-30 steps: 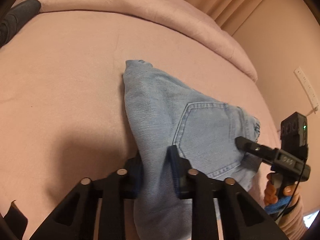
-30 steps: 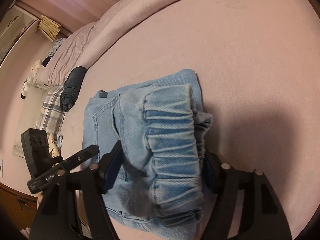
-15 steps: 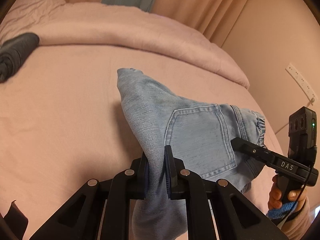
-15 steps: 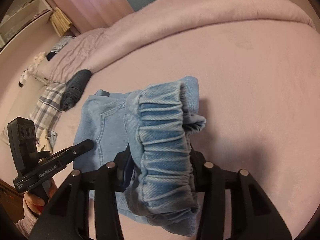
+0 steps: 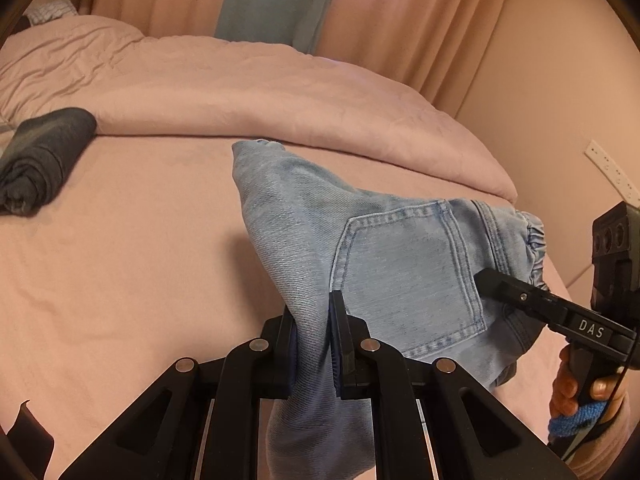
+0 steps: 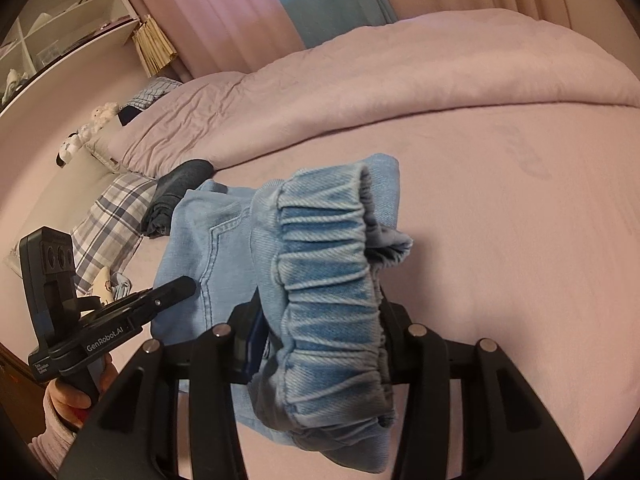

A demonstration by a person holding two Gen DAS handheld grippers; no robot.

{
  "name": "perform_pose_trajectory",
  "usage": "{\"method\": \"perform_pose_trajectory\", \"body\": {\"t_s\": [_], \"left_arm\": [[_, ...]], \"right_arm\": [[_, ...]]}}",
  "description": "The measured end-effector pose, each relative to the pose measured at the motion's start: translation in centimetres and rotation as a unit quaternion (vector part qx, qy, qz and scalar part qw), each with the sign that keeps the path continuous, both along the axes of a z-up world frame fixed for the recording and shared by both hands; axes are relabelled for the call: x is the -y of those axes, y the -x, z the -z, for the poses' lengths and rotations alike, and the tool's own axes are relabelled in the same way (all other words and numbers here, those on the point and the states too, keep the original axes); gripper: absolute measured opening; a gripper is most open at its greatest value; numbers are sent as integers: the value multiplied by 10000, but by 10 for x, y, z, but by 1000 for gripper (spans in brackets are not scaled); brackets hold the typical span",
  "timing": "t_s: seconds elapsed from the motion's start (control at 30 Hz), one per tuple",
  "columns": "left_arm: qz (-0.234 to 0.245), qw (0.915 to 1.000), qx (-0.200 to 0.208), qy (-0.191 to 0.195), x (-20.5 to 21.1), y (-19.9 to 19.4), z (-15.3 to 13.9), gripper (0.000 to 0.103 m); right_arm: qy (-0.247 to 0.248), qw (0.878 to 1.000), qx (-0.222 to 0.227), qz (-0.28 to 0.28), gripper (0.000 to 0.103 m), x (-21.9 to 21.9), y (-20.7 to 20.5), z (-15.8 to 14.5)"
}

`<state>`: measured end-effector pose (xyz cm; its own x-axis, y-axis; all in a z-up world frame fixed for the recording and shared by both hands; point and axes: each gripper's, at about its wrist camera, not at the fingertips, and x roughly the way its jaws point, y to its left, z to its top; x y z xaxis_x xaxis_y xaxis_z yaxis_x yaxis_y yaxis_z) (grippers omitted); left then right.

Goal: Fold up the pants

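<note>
Light blue denim pants (image 5: pixel 380 256), folded into a thick bundle, hang lifted above the pink bed between both grippers. My left gripper (image 5: pixel 314 320) is shut on a pinched fold of denim beside the back pocket. My right gripper (image 6: pixel 320 316) is shut on the gathered elastic waistband (image 6: pixel 328 272), which bulges up between its jaws. In the left wrist view the right gripper (image 5: pixel 492 282) reaches in from the right, held by a hand. The right wrist view shows the left gripper (image 6: pixel 176 288) at the left, also held by a hand.
A rolled dark garment (image 5: pixel 40 156) lies on the bed at the left. A pink duvet (image 5: pixel 260 92) is bunched along the far side, with curtains behind. A plaid cloth (image 6: pixel 112 216) and shelves (image 6: pixel 52 36) sit at the far left.
Both grippers closed tighter on the denim and rose, lifting the pants off the bed. More of the duvet and curtains came into view.
</note>
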<state>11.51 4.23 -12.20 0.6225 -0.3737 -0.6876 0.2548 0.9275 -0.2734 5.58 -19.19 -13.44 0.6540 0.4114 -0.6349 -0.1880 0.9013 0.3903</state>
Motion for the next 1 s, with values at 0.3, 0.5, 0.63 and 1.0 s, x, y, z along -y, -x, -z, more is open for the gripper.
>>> {"method": "perform_pose_trajectory", "body": {"t_s": [0.3,0.5,0.63,1.0], "left_arm": [[-135,9997,-64,-200,-11,-38,7,10],[-188,9988,-296,-342,-15,-58,25,10],[-226,9979,-468,-385,-20,-67,40,10],[-254,9963,-663,-481,-24,-74,57,10]], "right_arm": [[16,10000,6,-83,45,-21,-44,5],[41,9997,-212,-63,45,-32,-65,21],[78,9991,-415,-57,45,-37,-75,35],[148,9974,-702,-50,45,-40,-92,54]]}}
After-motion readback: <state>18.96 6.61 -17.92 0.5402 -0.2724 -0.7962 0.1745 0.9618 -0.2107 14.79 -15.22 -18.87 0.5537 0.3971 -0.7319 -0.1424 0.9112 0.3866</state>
